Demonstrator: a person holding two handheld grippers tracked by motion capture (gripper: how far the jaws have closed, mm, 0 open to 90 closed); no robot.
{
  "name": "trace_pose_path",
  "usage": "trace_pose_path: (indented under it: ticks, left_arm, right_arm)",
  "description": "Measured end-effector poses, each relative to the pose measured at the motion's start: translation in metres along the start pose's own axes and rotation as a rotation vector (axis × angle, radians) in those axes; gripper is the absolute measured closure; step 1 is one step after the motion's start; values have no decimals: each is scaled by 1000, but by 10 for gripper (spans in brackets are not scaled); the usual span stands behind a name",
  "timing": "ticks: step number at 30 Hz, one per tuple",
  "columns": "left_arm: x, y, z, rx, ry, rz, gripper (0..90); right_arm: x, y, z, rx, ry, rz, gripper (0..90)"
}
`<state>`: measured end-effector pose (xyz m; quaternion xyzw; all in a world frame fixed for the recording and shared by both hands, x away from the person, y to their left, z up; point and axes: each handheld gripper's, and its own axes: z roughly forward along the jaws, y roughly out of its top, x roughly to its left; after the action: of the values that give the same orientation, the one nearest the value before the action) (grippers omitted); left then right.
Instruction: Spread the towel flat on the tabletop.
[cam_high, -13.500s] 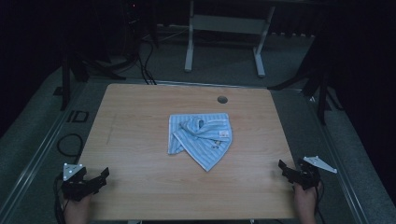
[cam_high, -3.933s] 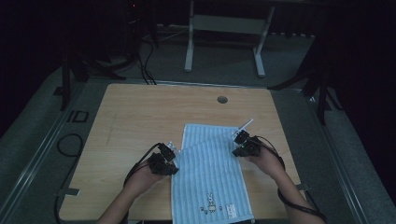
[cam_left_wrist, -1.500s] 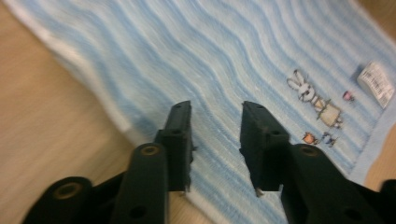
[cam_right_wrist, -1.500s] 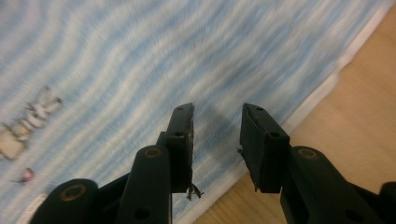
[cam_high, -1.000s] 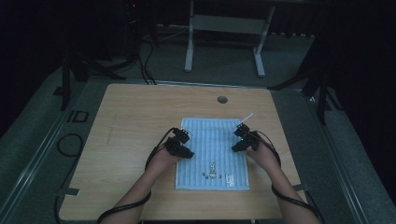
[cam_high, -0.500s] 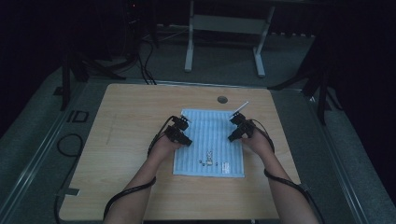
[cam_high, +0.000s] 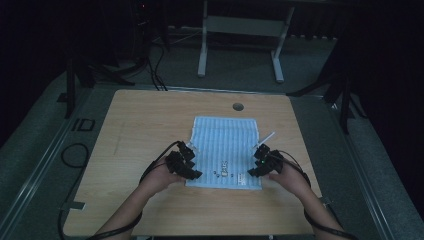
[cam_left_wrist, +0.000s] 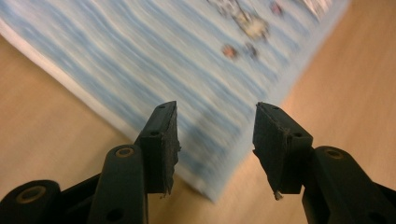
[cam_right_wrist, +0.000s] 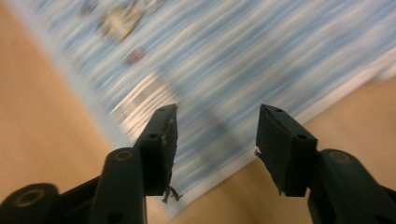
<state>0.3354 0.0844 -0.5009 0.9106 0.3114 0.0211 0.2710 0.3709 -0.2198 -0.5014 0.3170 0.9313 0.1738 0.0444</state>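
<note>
The cloth (cam_high: 225, 152) lies flat on the table (cam_high: 140, 130), pale blue with thin stripes, a small printed mark near its near edge, and it sits between my two grippers. My left gripper (cam_high: 184, 165) is at the cloth's near left corner; looking along it in the left gripper view, the jaws stand wide apart with nothing between them, and the cloth (cam_left_wrist: 187, 70) spreads just ahead of the tips, its corner reaching back under the gap. My right gripper (cam_high: 260, 162) is at the near right corner, and in the right gripper view its jaws are also wide and empty, with the cloth (cam_right_wrist: 243, 70) ahead of them and its edge running below the gap; both close views are blurred, so I cannot tell whether the tips touch the fabric. Far beyond both grippers, past the cloth's far edge, a small round hole (cam_high: 238, 106) sits in the table.
</note>
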Motion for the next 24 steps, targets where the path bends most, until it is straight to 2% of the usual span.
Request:
trace_pose_path:
  ticks: [2,6,8,10,12,14,16,17,19,20,21,22,24]
  left_arm:
    - [-7,-6,3,3,-11,14,502]
    - [-18,-13,11,6,-15,40,501]
    - [-21,-14,17,19,7,49,501]
    - [-19,-15,23,42,16,51,501]
    - [-17,-16,27,56,29,54,501]
    - [-16,-16,28,51,39,45,489]
    - [-18,-14,29,72,80,47,499]
    - [-21,-13,29,82,114,69,540]
    - [-24,-11,30,84,120,70,654]
    - [-24,-11,30,84,120,70,769]
    - [-26,-9,31,88,132,71,769]
    - [-27,-8,31,93,133,74,846]
    - [-26,-6,28,89,117,65,857]
  right_arm:
    - [11,-10,2,13,-14,-30,472]
    - [22,-22,5,10,31,-63,467]
    - [25,-25,7,23,29,-83,498]
    - [28,-28,11,44,4,-110,508]
    - [29,-29,12,40,-8,-125,533]
    - [30,-28,12,38,-11,-132,594]
    - [30,-28,12,39,-11,-138,668]
    - [31,-27,12,40,-14,-141,718]
    - [31,-25,12,46,-31,-138,810]
    - [31,-25,12,46,-31,-138,810]
    - [31,-24,12,54,-41,-139,824]
    - [30,-23,13,52,-39,-137,834]
    - [28,-23,12,50,-28,-132,836]
